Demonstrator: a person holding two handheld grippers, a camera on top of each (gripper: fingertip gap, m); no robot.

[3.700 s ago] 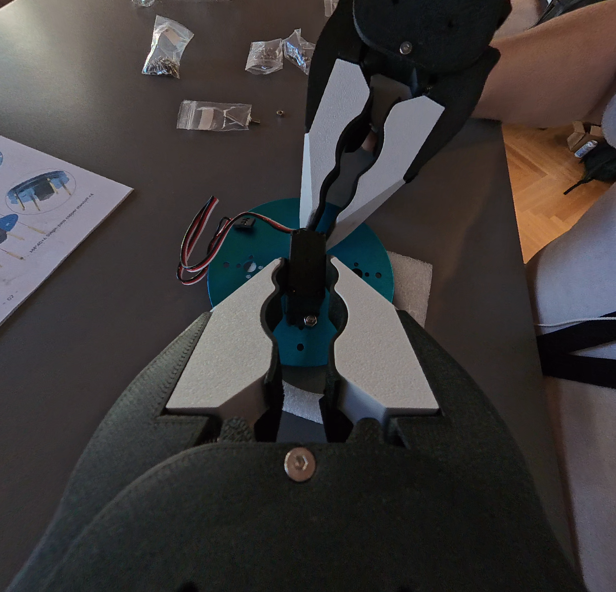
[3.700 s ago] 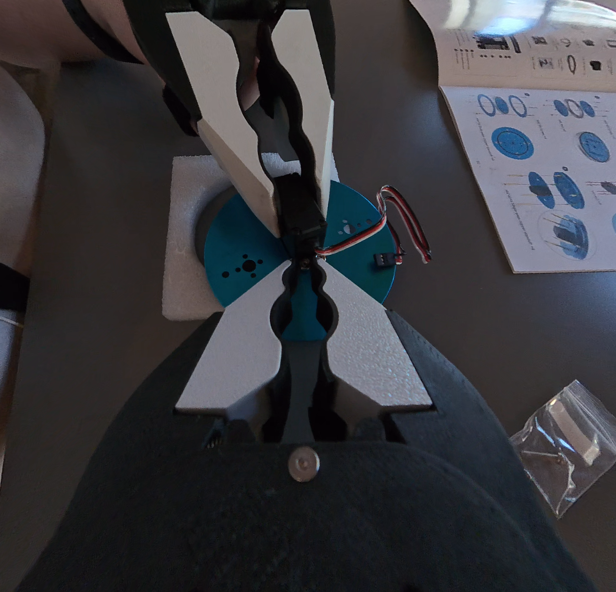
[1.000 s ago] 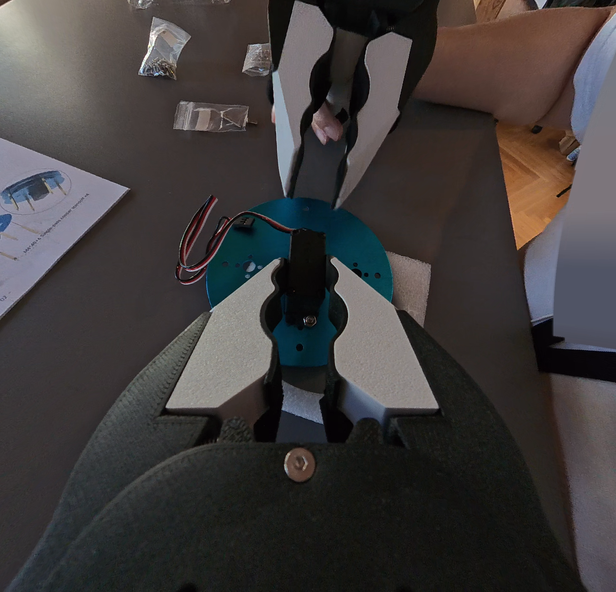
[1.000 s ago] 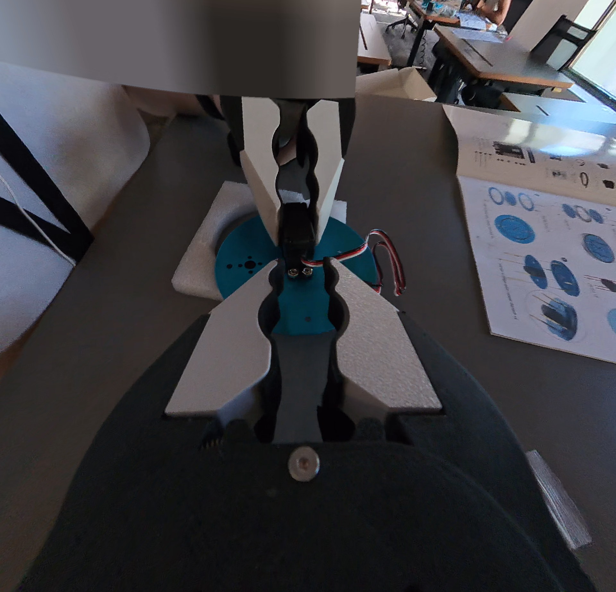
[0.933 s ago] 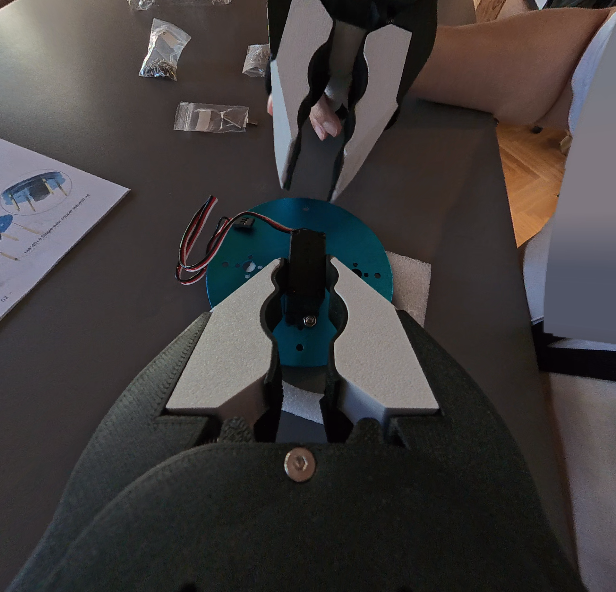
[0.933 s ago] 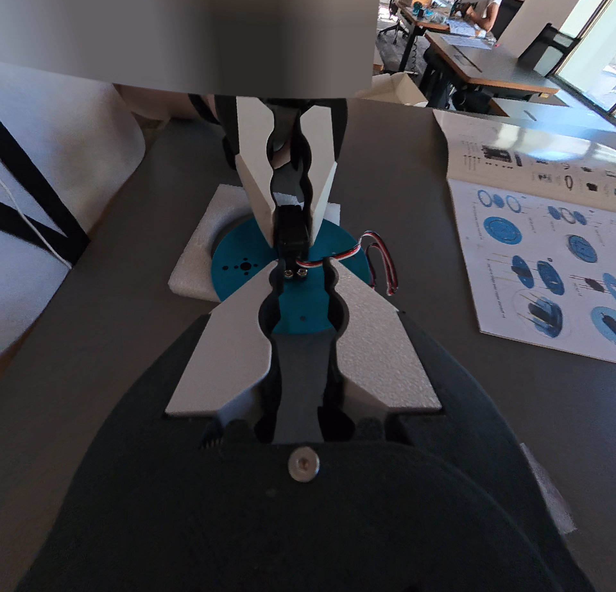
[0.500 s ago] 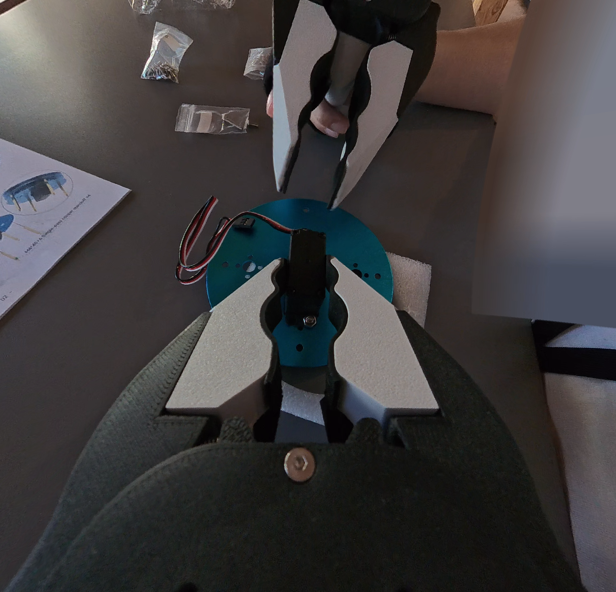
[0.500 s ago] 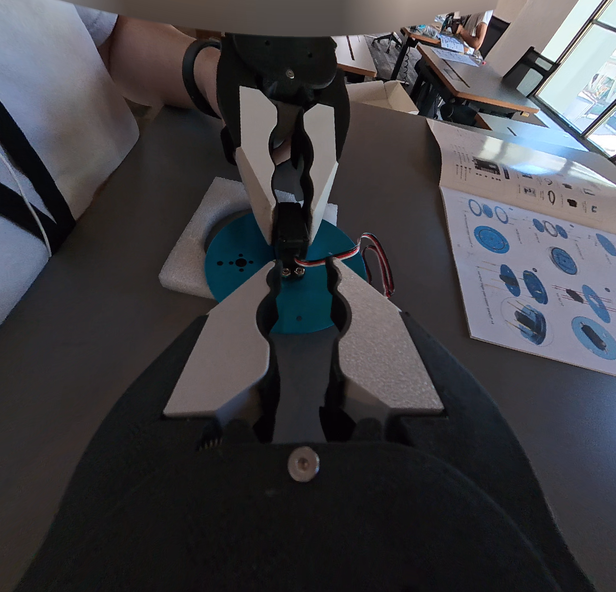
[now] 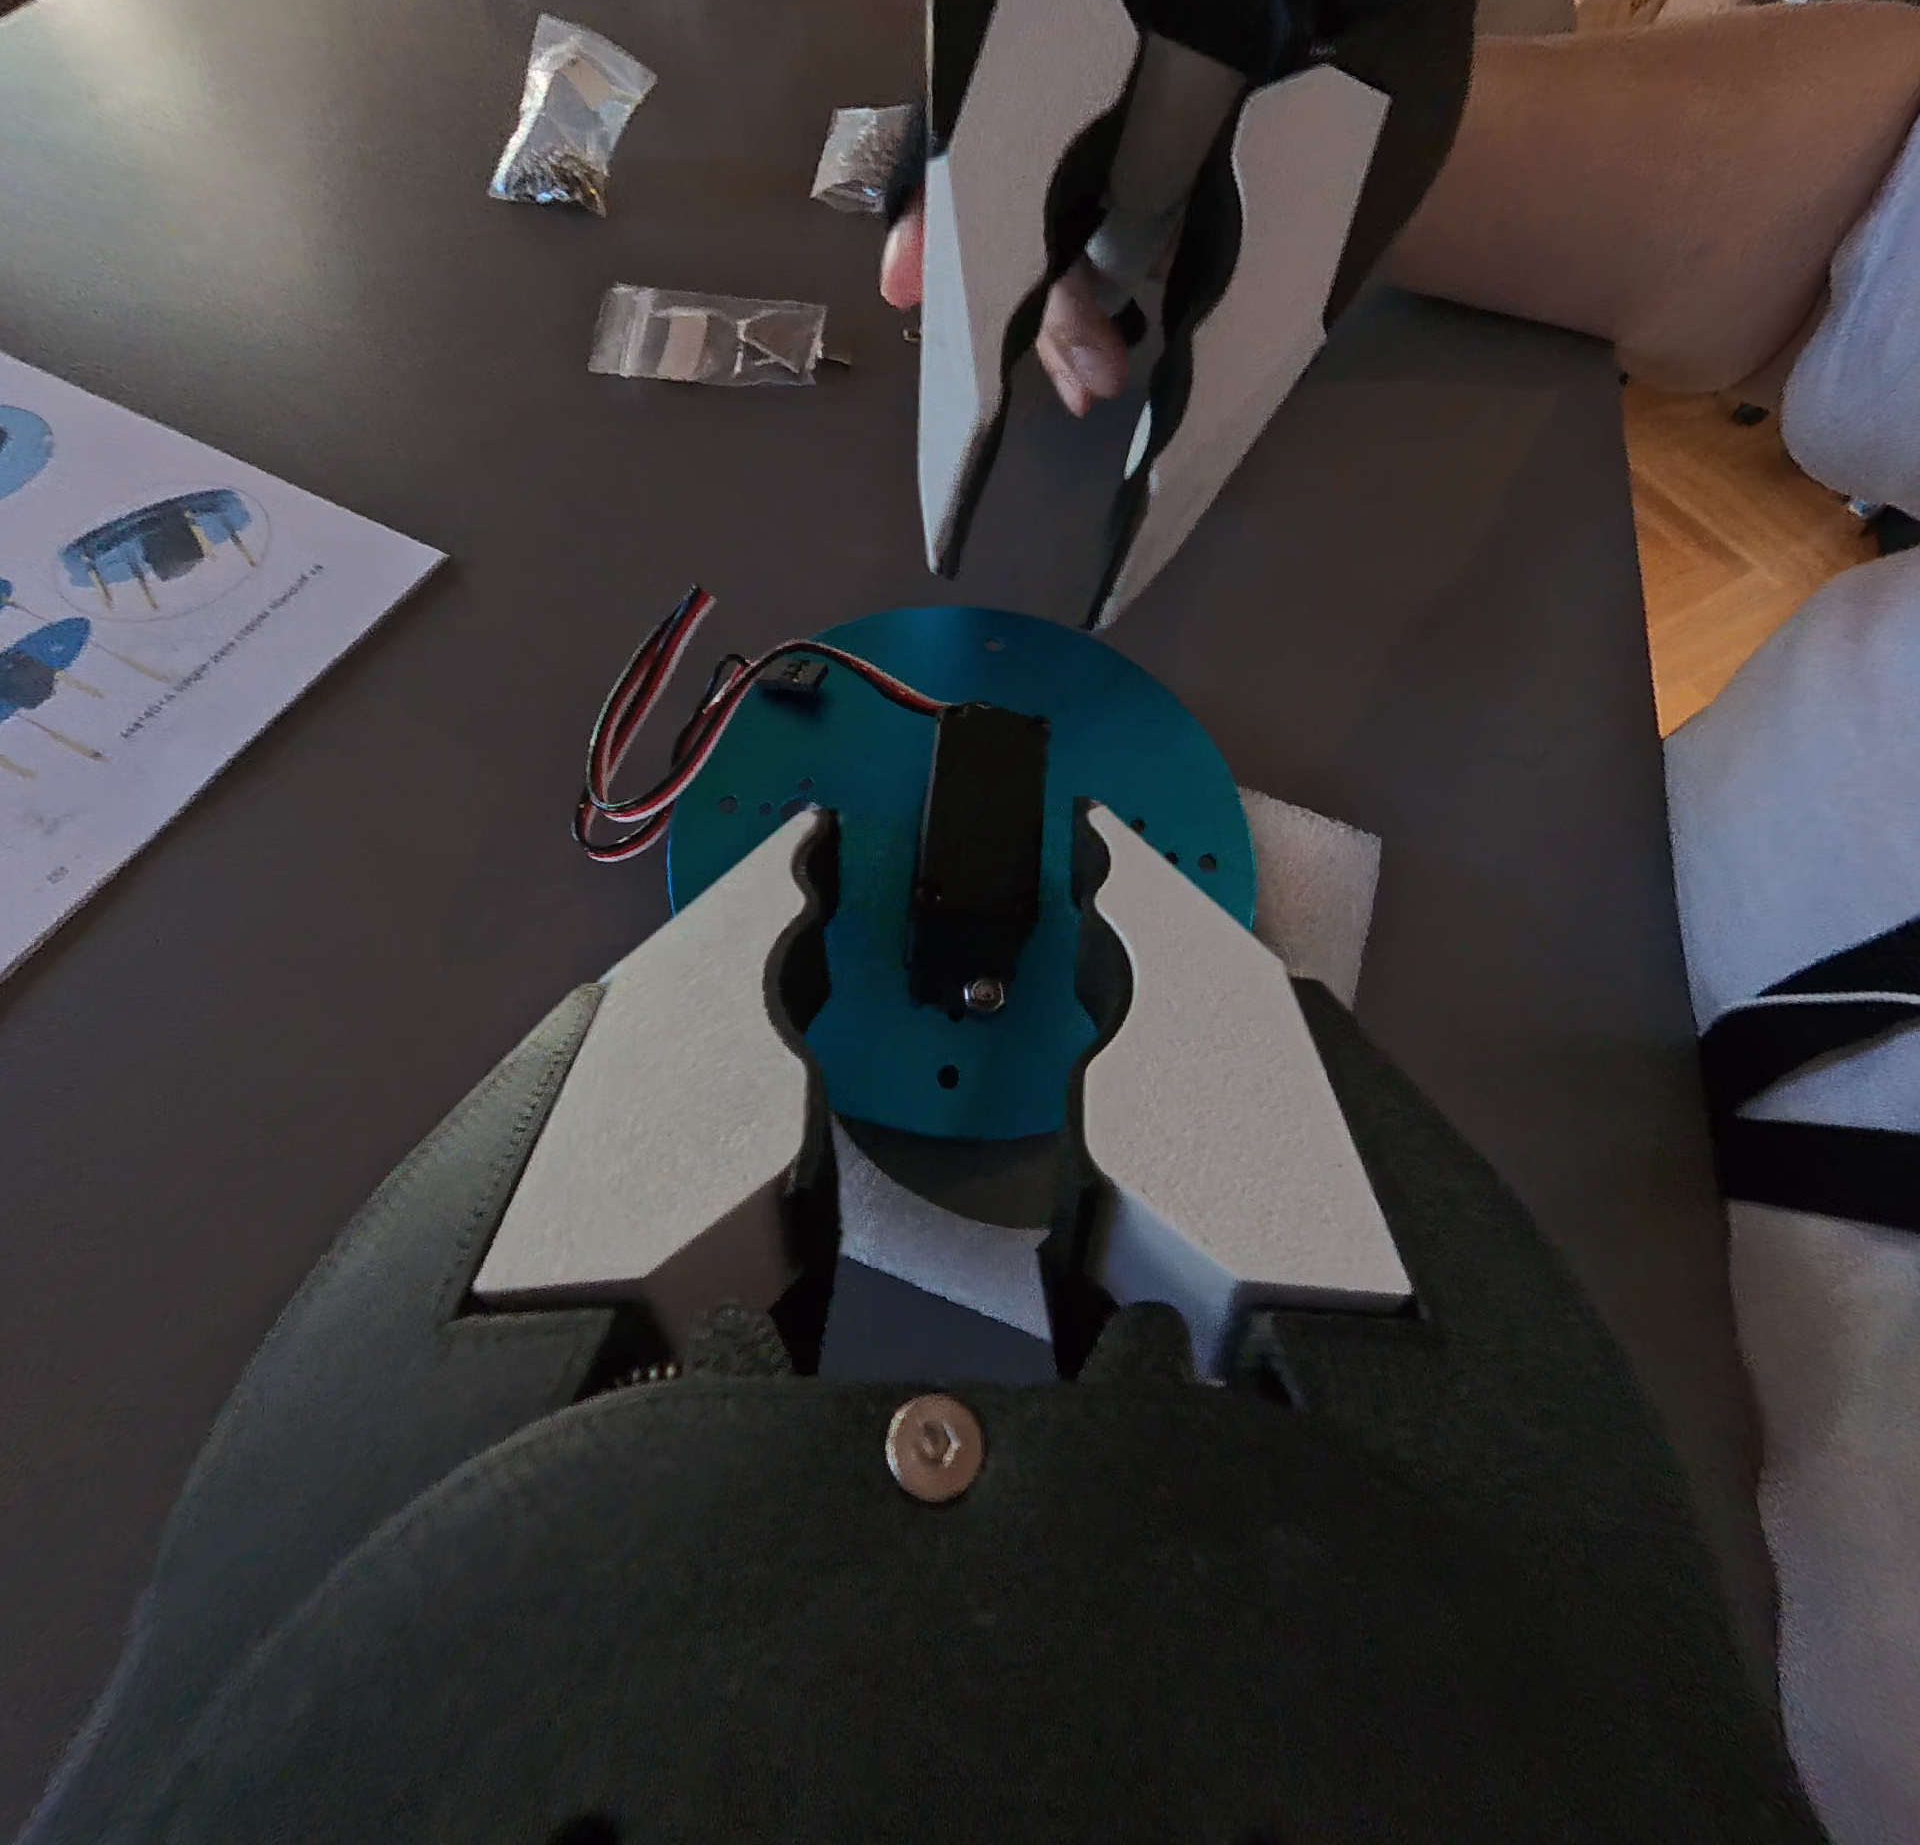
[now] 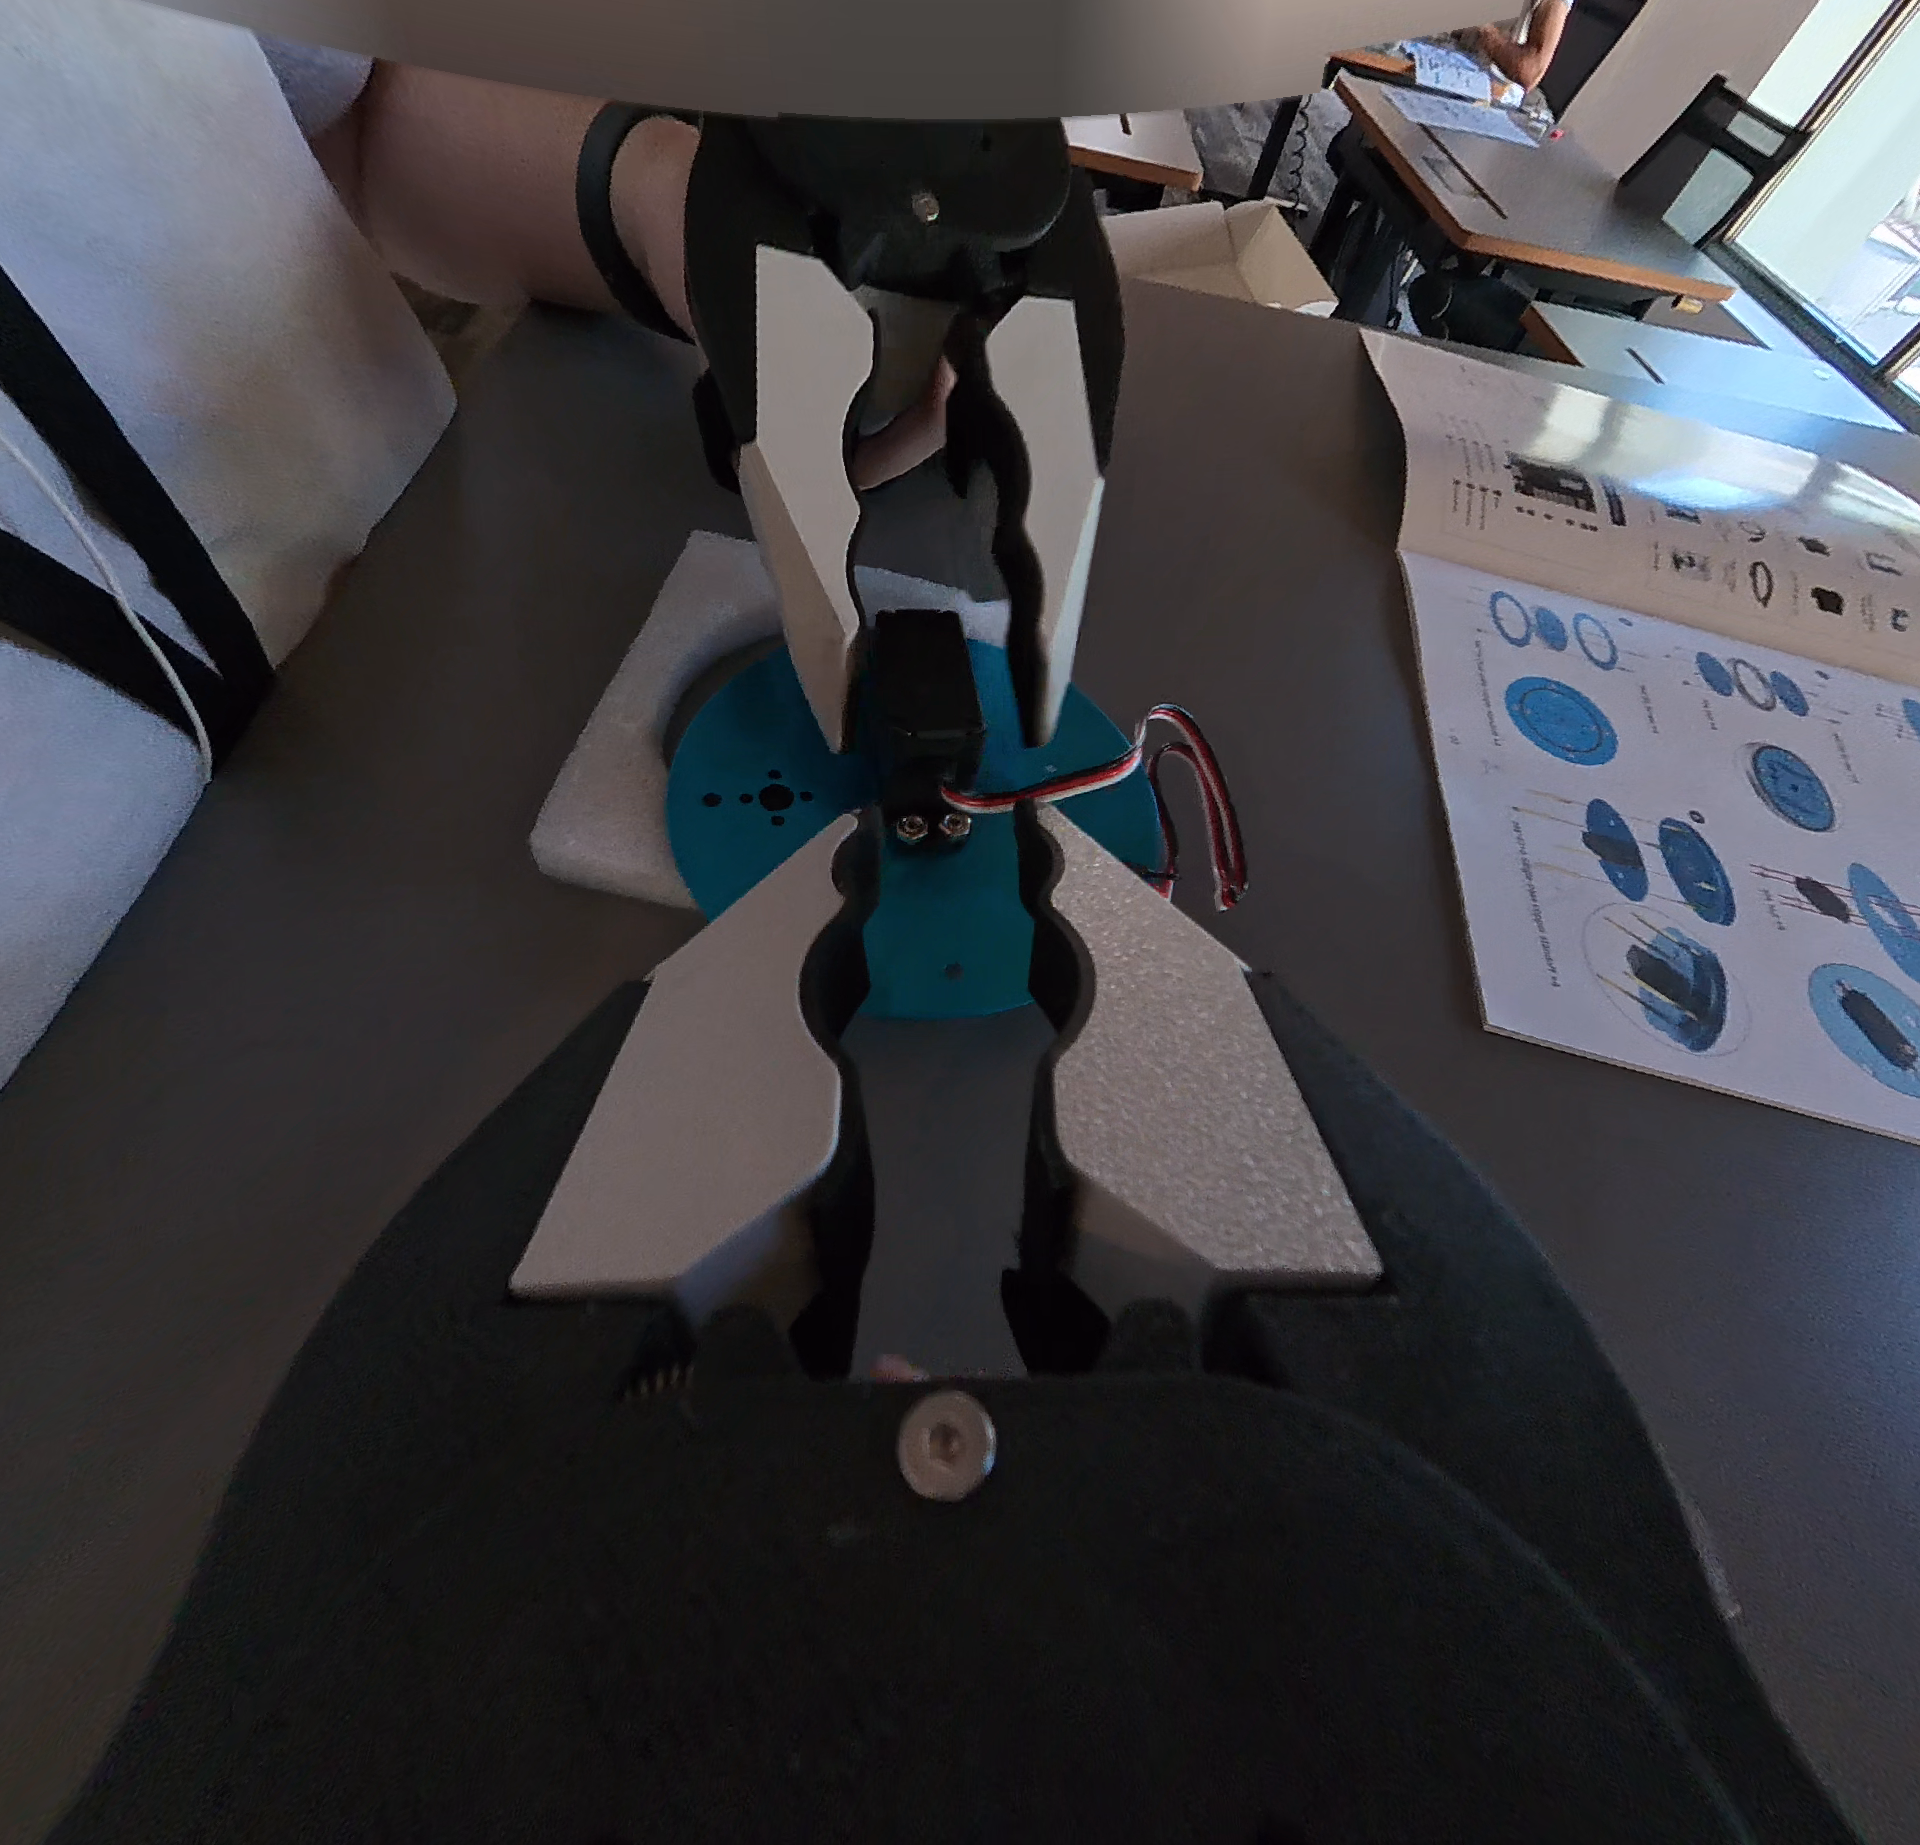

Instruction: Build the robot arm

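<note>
The black servo [image 9: 977, 855] lies on the blue disc [image 9: 1143, 756]; the left gripper [image 9: 951, 819] straddles it, fingers apart, not touching; the right gripper [image 10: 940, 827] hangs spread just beyond the disc's far edge; a booklet [image 9: 156, 632] lies nearby on the surface [image 9: 312, 964].

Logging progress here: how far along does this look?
Done: black motor sits on the blue disc, nuts at its end. In hand: nothing; left gripper open astride the motor, right gripper open beyond the disc. Left: cable lies loose, unplugged.
</note>
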